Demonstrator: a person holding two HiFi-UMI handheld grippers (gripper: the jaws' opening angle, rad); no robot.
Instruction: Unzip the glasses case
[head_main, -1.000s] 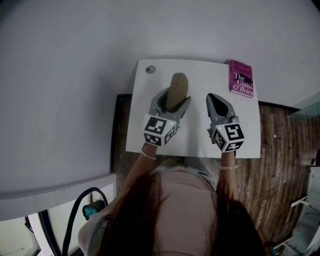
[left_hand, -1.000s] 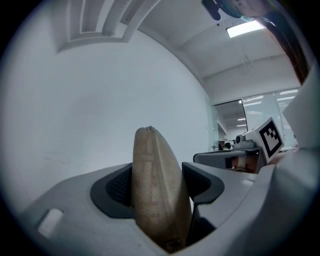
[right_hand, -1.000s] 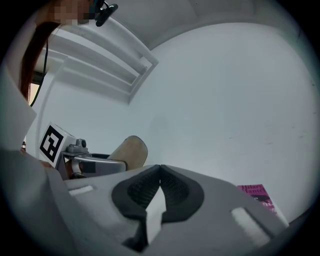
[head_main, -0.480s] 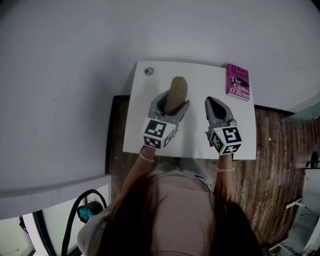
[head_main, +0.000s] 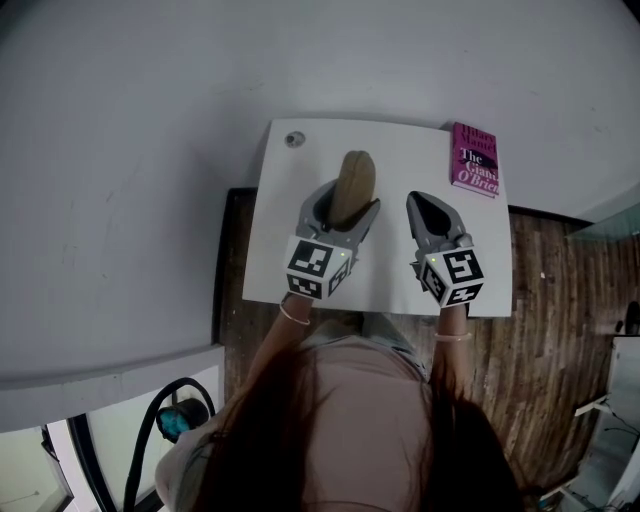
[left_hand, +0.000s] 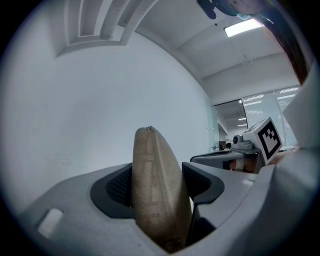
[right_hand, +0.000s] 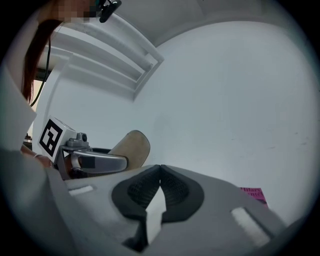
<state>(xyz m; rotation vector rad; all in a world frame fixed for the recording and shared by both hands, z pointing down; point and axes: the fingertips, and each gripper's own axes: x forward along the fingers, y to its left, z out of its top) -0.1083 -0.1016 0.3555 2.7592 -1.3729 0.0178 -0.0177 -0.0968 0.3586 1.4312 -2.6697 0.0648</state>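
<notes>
The glasses case (left_hand: 157, 195) is covered in tan cloth, woven and matt, with faint ribs across its side; the left gripper (head_main: 350, 195) has a grey plastic shell, smooth and matt, and black rubbery pads (left_hand: 119, 187) with a fine dimpled grain; the right gripper (right_hand: 160, 172) is of the same grey plastic, with the same rough black lining; the cubes (head_main: 318, 264) carry flat black-and-white print; the table (head_main: 400, 280) is white, smooth, with little sheen; the book (head_main: 476, 158) has a magenta paper cover, slightly glossy; the floor (head_main: 560, 300) is dark wood boards with visible grain; the wall (head_main: 150, 150) looks matt and plain.
</notes>
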